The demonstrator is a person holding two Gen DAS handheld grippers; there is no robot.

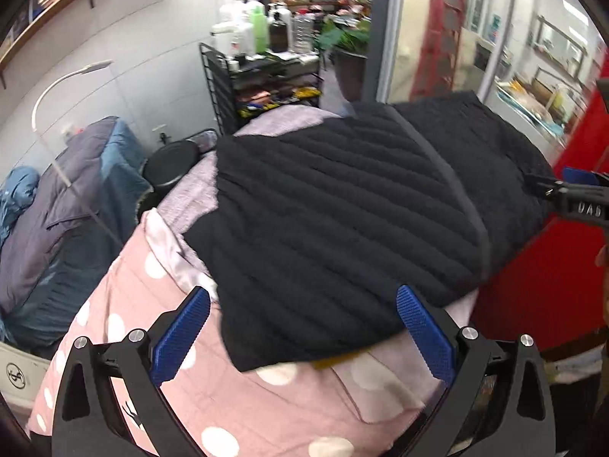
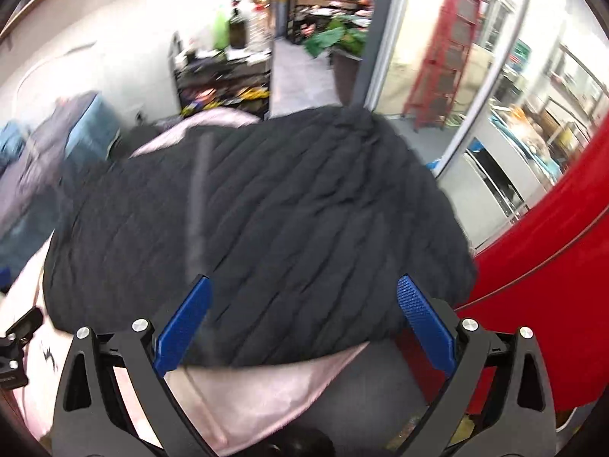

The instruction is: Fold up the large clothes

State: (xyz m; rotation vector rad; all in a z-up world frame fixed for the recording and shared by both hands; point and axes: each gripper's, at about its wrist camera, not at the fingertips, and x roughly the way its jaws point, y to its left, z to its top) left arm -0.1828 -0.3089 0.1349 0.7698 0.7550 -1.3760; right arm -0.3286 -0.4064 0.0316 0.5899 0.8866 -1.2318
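Note:
A black ribbed knit garment point(image 1: 342, 209) with a grey stripe lies folded on a pink polka-dot bedcover point(image 1: 236, 392). My left gripper point(image 1: 302, 304) is open and empty, its blue pads just above the garment's near edge. My right gripper point(image 2: 304, 297) is open and empty over the same garment point(image 2: 289, 209), near its near edge. The right gripper also shows in the left wrist view point(image 1: 571, 192) at the garment's right edge. Part of the left gripper shows at the left edge of the right wrist view point(image 2: 17, 339).
A red panel point(image 1: 540, 274) stands right of the bed. A black stool point(image 1: 173, 167), a pile of grey and blue bedding point(image 1: 64, 205) and a black cart with bottles point(image 1: 262, 64) stand beyond. Glass doors point(image 2: 475, 87) are at the back right.

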